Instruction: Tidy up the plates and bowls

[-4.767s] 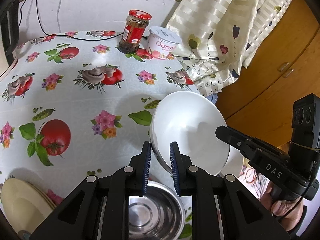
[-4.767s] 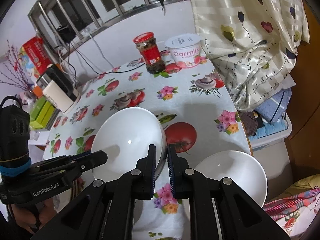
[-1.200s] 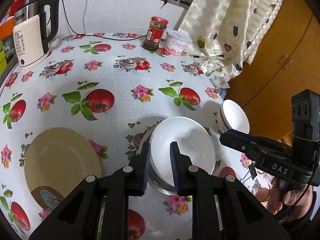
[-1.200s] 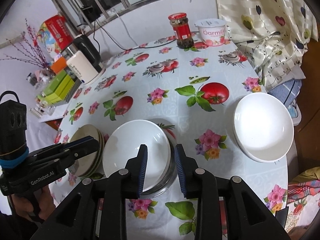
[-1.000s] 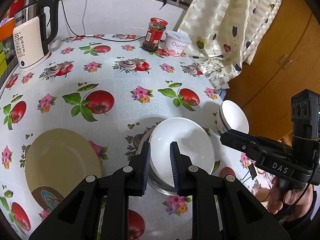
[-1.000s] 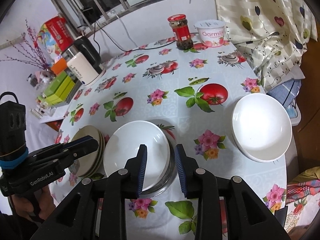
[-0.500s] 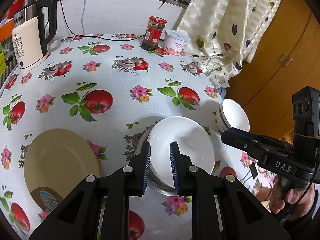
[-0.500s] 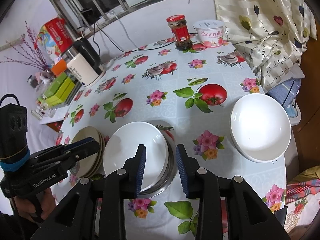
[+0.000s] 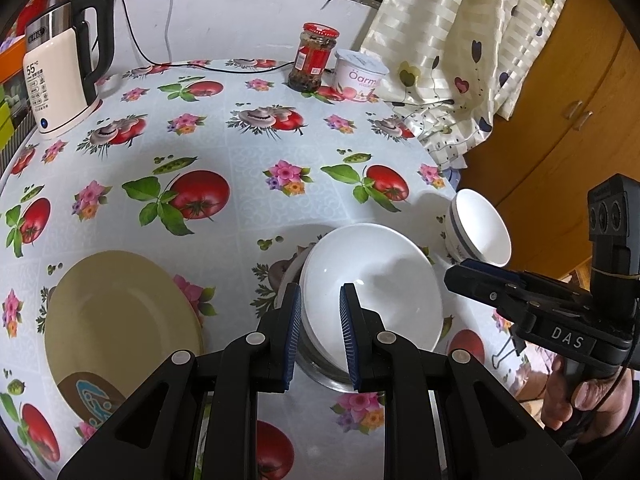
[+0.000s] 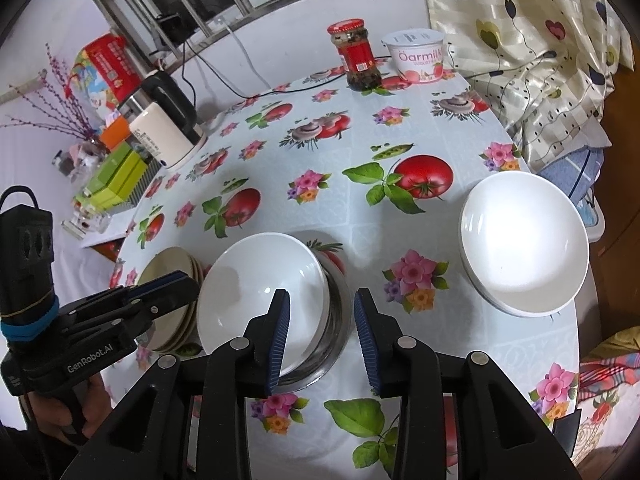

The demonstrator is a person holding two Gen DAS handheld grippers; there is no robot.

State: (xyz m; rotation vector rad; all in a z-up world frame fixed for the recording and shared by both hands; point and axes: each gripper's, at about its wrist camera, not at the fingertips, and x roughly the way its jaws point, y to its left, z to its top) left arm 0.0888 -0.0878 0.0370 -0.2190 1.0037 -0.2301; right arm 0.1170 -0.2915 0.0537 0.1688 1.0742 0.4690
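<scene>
Low in the centre of the left wrist view, the left gripper [image 9: 319, 322] hangs over the near rim of a white bowl [image 9: 374, 288]; its blue-padded jaws stand a narrow way apart, and whether they press the rim cannot be told. That bowl sits nested in a steel bowl [image 9: 320, 368], whose metal edge shows just below it. To the left of the frame lies a stack of tan plates [image 9: 116, 316], flat on the flowered tablecloth [image 9: 240, 152]. At the right edge, a second white bowl [image 9: 480, 228] with a dark stripe rests near the table's edge (apparently stacked on another).

In the right wrist view, the right gripper [image 10: 322, 322] sits at lower centre, its jaws parted with nothing between them, having just been opening; the steel bowl's [image 10: 340, 316] rim lies behind the gap. The white bowl [image 10: 260, 288] is left of centre, the striped bowl's stack [image 10: 524, 244] at the right.

At the top of both frames stand a red-lidded jar [image 9: 314, 58] and a yogurt tub [image 9: 360, 76], side by side. A kettle [image 9: 60, 68] occupies the upper left.
</scene>
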